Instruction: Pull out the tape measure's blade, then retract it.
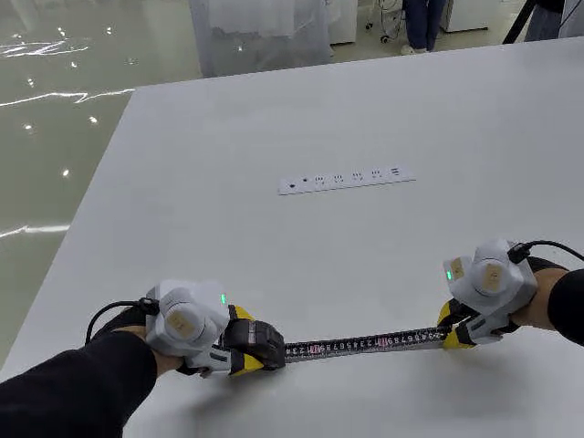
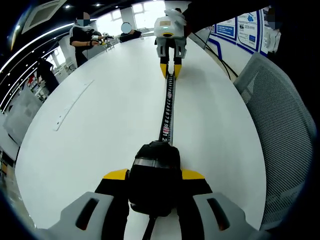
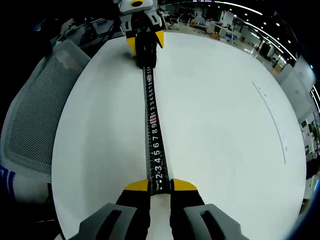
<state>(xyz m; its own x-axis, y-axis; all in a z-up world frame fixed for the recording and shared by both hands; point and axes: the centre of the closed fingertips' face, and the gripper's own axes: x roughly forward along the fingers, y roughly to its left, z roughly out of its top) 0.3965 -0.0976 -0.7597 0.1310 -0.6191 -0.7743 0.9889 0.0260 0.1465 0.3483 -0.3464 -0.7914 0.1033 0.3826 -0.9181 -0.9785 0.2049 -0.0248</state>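
My left gripper (image 1: pixel 245 349) (image 2: pixel 155 176) is shut on the black tape measure case (image 1: pixel 258 340) (image 2: pixel 155 172) near the table's front edge. The dark numbered blade (image 1: pixel 360 345) (image 2: pixel 168 107) (image 3: pixel 151 135) runs out of the case, stretched low over the white table (image 1: pixel 274 246) to my right gripper (image 1: pixel 450 328) (image 3: pixel 160 186). That gripper is shut on the blade's end, yellow tips pinching it. In the left gripper view the right gripper (image 2: pixel 170 70) faces me at the blade's far end; in the right gripper view the left gripper (image 3: pixel 145 42) holds the case (image 3: pixel 145 50) at the far end.
A white power strip (image 1: pixel 346 178) (image 2: pixel 72 105) (image 3: pixel 272 120) lies flat further back on the table. A mesh office chair (image 2: pixel 285 135) (image 3: pixel 35 120) stands beside the table edge. People stand at the far end of the room (image 2: pixel 85 35). The shiny floor (image 1: pixel 64 109) lies left of the table.
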